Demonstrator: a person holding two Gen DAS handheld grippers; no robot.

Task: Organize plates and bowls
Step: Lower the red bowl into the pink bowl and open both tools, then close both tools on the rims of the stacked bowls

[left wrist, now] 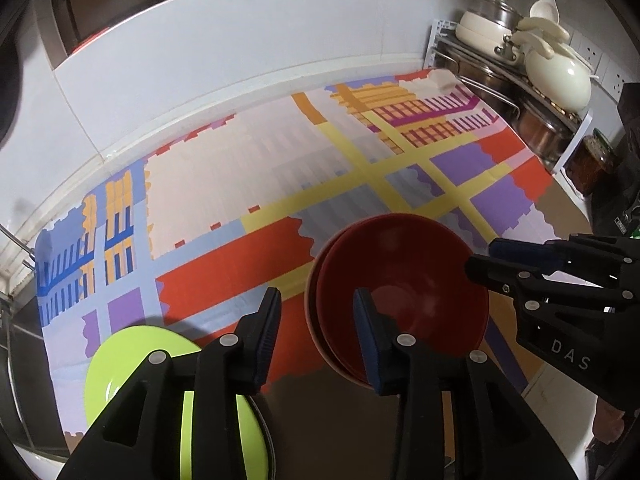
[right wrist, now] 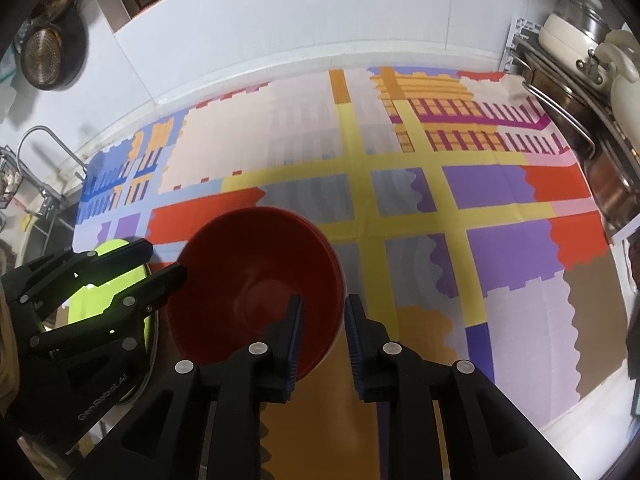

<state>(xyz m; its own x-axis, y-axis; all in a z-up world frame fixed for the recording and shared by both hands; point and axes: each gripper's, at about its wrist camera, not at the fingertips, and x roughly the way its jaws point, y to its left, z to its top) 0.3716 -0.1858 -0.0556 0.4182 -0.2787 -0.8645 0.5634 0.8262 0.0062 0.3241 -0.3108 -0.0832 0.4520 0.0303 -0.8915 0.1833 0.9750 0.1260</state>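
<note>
Two red bowls (left wrist: pixel 404 292) sit nested on the patterned cloth, one inside the other. My left gripper (left wrist: pixel 316 320) is open and straddles the bowls' left rim, one finger inside and one outside, pads not pressing. My right gripper (right wrist: pixel 323 312) is open astride the right rim of the red bowls (right wrist: pixel 256 276) in the same way. A lime-green plate (left wrist: pixel 132 360) lies to the left of the bowls, partly hidden under my left gripper's body. In the right wrist view the left gripper (right wrist: pixel 166 260) covers most of the green plate (right wrist: pixel 108 252). The right gripper (left wrist: pixel 480 256) shows at the bowls' far right.
A colourful patterned cloth (right wrist: pixel 400 200) covers the counter up to the white wall. A metal rack (left wrist: pixel 500 92) with cream pots (left wrist: pixel 556 76) stands at the back right, a jar (left wrist: pixel 592 160) beside it. A faucet (right wrist: pixel 44 140) and sink lie to the left.
</note>
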